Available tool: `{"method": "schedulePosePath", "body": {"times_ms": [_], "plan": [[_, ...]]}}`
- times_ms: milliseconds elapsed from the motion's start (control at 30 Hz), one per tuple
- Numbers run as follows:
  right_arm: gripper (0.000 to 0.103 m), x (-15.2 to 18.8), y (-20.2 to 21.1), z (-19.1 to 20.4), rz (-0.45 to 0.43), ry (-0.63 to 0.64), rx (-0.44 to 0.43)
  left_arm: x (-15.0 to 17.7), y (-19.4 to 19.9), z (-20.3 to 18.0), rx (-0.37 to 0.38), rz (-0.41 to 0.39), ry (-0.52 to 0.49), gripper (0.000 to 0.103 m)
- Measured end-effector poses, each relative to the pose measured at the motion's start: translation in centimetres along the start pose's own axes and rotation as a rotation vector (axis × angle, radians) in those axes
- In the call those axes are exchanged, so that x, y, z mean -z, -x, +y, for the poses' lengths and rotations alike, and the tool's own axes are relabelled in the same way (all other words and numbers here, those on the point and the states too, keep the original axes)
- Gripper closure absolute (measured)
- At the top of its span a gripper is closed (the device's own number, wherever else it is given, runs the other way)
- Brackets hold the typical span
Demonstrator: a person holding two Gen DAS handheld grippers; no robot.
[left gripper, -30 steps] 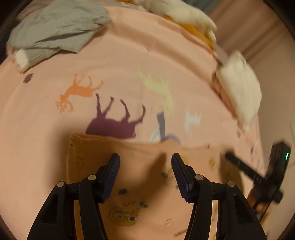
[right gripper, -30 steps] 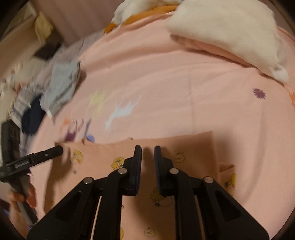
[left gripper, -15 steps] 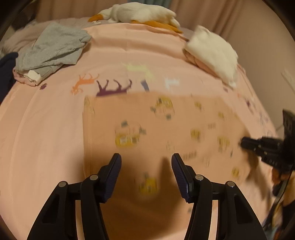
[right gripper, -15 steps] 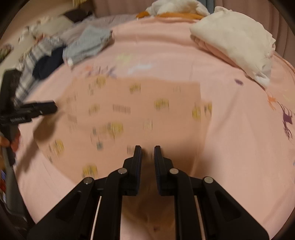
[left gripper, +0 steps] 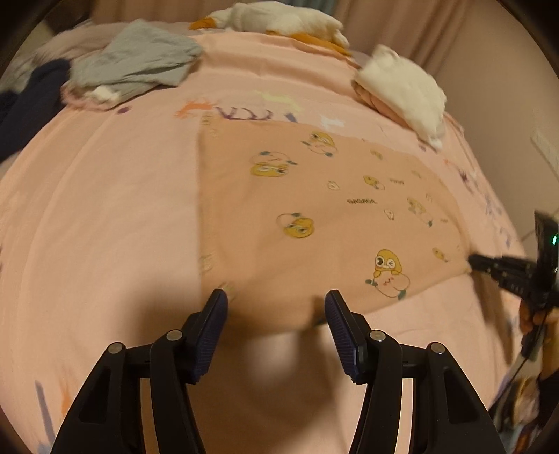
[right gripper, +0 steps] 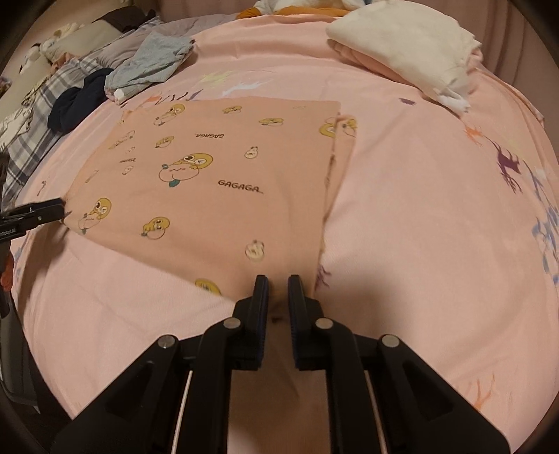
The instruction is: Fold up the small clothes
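A peach garment printed with yellow cartoon ducks (left gripper: 314, 209) lies flat on the pink bed; it also shows in the right wrist view (right gripper: 216, 181). My left gripper (left gripper: 276, 307) is open, its jaws wide apart at the garment's near edge, holding nothing. It appears at the left edge of the right wrist view (right gripper: 64, 207). My right gripper (right gripper: 277, 284) is shut on the garment's near right corner. It shows at the right edge of the left wrist view (left gripper: 470, 260), at the garment's corner.
A grey garment (left gripper: 136, 66) and dark clothes (left gripper: 31, 101) lie at the back left. A folded white and pink pile (left gripper: 401, 87) sits at the back right. A white and orange plush (left gripper: 279, 17) lies at the head. The bedsheet (right gripper: 419, 209) carries animal prints.
Both grippers have pulled back toward the near edge of the bed. The garment now lies spread out flat ahead of them, where before only its top edge showed.
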State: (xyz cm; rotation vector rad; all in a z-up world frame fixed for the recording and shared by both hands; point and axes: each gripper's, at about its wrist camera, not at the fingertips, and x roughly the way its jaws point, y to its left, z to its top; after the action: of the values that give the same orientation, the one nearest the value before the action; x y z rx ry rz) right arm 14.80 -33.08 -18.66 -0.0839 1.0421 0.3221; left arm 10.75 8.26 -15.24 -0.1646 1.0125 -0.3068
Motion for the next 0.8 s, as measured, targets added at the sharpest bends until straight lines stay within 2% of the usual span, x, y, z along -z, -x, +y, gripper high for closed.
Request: {"method": "schedulePosePath", "body": {"times_ms": [100, 167, 267, 400, 567, 733, 800], "plan": [[0.076, 0.2, 1.2, 0.1, -0.028, -0.024, -0.016, -0.1, 0.8, 1.9, 0.024, -0.022, 0.097, 0.041], [0.073, 0.0, 1.6, 0.4, -0.044, -0.049, -0.038, -0.4, 0.7, 3.0, 0.048, -0.022, 0.157, 0.041], [0.069, -0.7, 1.7, 1.4, -0.062, -0.082, -0.106, -1.0, -0.5, 4.6, 0.155, -0.005, 0.271, 0.041], [0.065, -1.7, 1.0, 3.0, -0.081, -0.109, -0.211, -1.9, -2.4, 5.9, 0.244, 0.004, 0.377, 0.041], [0.065, -4.6, -2.0, 5.7, -0.075, -0.110, -0.283, -4.1, -4.9, 6.2, 0.383, 0.021, 0.443, 0.041], [0.068, -8.9, -5.4, 8.3, -0.071, -0.082, -0.298, -6.5, -6.9, 5.9, 0.414, 0.035, 0.445, 0.041], [0.075, -10.9, -6.9, 9.4, -0.070, -0.065, -0.273, -7.2, -7.3, 5.7, 0.413, 0.038, 0.438, 0.041]]}}
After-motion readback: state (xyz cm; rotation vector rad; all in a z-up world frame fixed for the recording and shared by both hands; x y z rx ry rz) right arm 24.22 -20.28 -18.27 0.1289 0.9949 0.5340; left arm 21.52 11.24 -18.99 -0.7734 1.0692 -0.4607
